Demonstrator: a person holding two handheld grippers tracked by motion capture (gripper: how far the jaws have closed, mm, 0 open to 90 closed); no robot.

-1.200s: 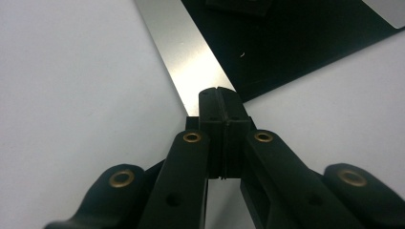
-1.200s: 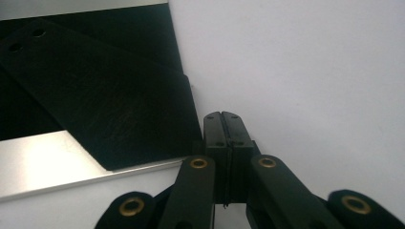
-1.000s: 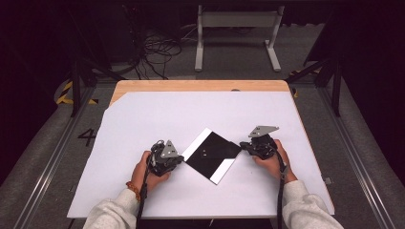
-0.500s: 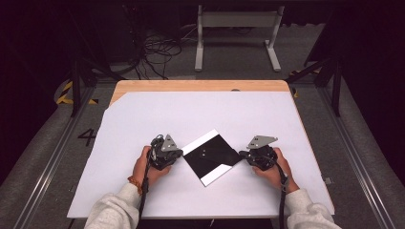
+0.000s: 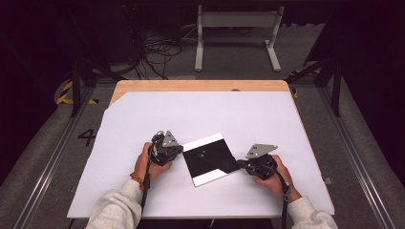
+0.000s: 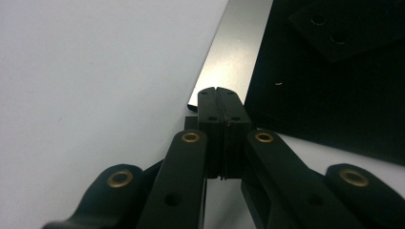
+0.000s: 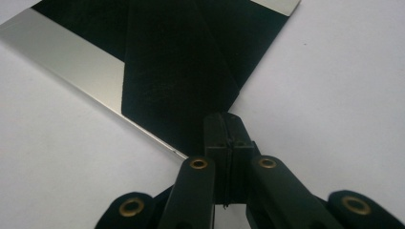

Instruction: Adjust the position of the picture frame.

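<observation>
1. The white worktop (image 5: 143,191) stood in a dark room, cables on the floor beyond it.
2. Near its front middle lay a flat black sheet (image 5: 210,160) with silvery strips, one flap folded over it.
3. Within the last second the sheet had turned a little on the worktop, and my right tongs (image 5: 241,164) had slid down to its right corner; I judged I was squaring it up for a fold.
4. My left tongs (image 5: 179,150) were clenched at its left corner; the right were clenched too. Whether either pinched the sheet, I could not tell.
5. No container stood anywhere.
</observation>
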